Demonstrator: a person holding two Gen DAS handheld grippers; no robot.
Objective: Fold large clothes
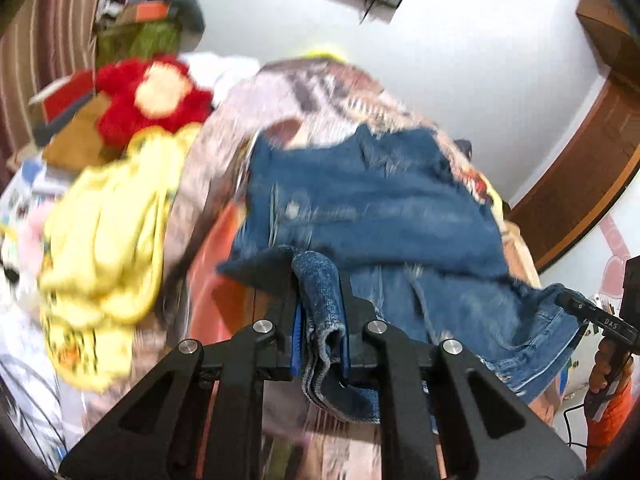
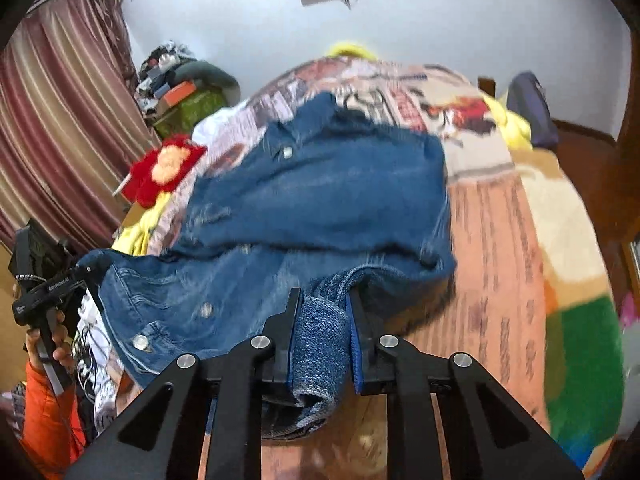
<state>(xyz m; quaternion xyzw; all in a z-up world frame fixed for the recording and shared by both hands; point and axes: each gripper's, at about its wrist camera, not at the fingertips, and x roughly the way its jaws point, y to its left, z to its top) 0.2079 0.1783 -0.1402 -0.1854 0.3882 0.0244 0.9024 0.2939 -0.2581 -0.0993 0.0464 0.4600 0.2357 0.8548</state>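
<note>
A blue denim jacket lies on a bed with a printed cover, its near edge lifted off the bed. My left gripper is shut on a bunched fold of that denim edge. In the right wrist view the same jacket spreads across the bed cover, and my right gripper is shut on another thick fold of its edge. Each view catches the other gripper at the side, held by a hand in an orange sleeve: the right one and the left one. The denim edge hangs stretched between them.
A yellow garment and a red plush toy lie left of the jacket. Stacked boxes and clutter stand by a striped curtain. A dark bag sits at the far right, near a wooden door frame.
</note>
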